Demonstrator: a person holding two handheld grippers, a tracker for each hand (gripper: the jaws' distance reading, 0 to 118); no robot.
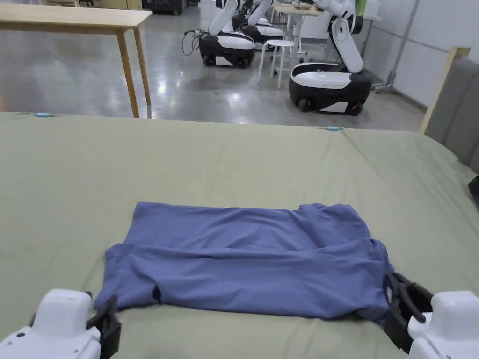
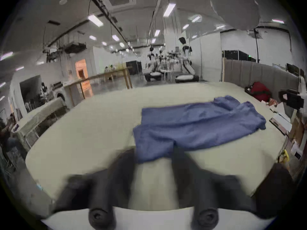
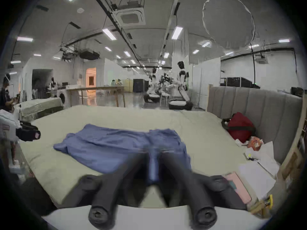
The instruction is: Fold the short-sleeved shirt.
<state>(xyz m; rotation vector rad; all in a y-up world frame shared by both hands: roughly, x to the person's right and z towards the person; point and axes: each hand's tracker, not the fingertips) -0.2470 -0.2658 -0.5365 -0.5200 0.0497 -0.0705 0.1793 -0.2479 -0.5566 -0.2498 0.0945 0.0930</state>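
Hand-held gripper clamped (other parted).

Right gripper jaws pinch a bunched fold of the blue shirt on the green bed, red bag beside headboard.

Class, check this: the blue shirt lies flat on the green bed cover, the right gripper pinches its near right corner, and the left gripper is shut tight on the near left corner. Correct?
Not quite. The left gripper is open: the left gripper view shows its jaws spread wide at the blue shirt edge. The rest holds: the right gripper pinches cloth on the green bed cover.
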